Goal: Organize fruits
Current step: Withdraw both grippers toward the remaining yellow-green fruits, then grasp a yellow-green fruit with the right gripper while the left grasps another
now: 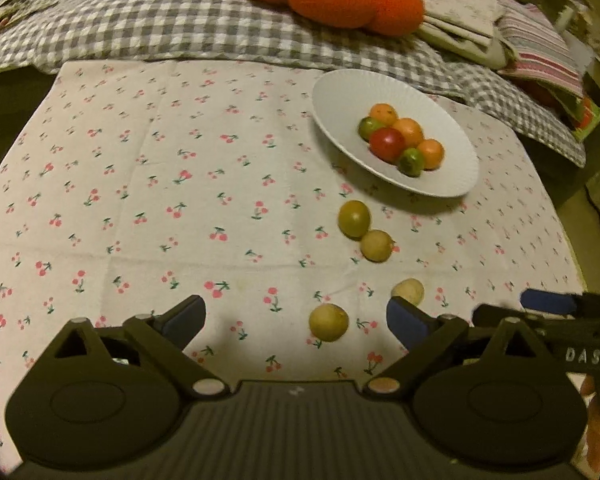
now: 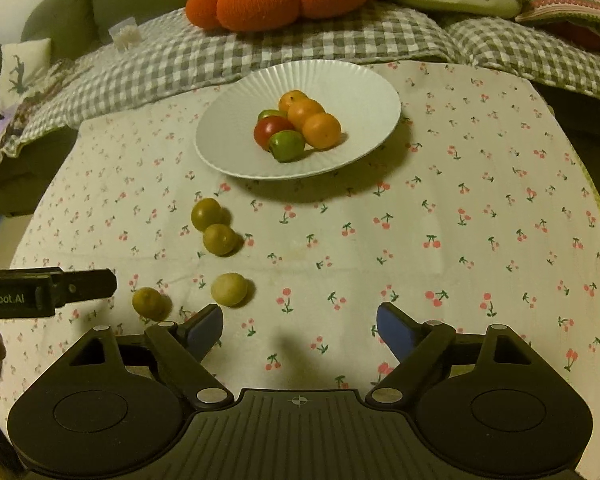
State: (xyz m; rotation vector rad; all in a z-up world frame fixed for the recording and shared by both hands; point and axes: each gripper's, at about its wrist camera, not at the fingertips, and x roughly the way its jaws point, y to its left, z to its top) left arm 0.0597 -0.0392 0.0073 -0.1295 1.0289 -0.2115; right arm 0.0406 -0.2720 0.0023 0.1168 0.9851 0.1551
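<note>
Both tools gape unloaded, left tool (image 1: 296, 322) and right tool (image 2: 300, 326); six fruits sit in the plate (image 2: 240, 152), four yellowish fruits (image 2: 220, 240) lie loose on the tabletop just near it.

We see our left gripper (image 1: 296, 320) and right gripper (image 2: 300, 326) built alike: matte black bodies with ribbed centre plates, round side housings, triangular cut-outs, silver pivot pins, and blue pads (image 2: 394, 330) on the fingers. White lettering reads "DAS" and "nRobot.AI" on their sides.
</note>
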